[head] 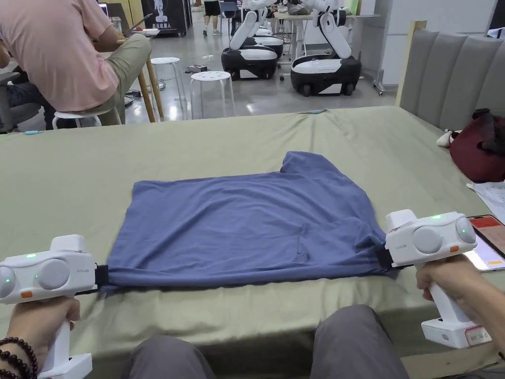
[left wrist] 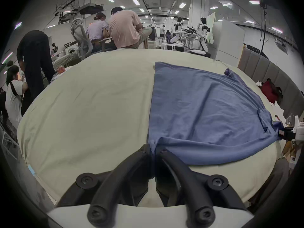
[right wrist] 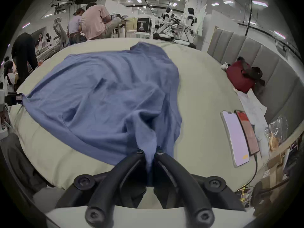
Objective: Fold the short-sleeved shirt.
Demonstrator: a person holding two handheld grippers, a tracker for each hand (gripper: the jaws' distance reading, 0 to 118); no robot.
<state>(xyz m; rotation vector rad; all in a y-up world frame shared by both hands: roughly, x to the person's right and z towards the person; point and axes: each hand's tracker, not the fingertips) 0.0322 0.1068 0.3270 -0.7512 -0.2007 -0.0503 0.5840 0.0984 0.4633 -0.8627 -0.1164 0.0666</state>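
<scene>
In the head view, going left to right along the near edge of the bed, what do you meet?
Left tongs → blue shirt → right tongs → two phones, side by side on the green sheet.

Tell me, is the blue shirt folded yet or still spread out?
Folded once: the blue shirt lies doubled with one sleeve showing, near corners clamped by the left hand-held gripper and right hand-held gripper.
</scene>
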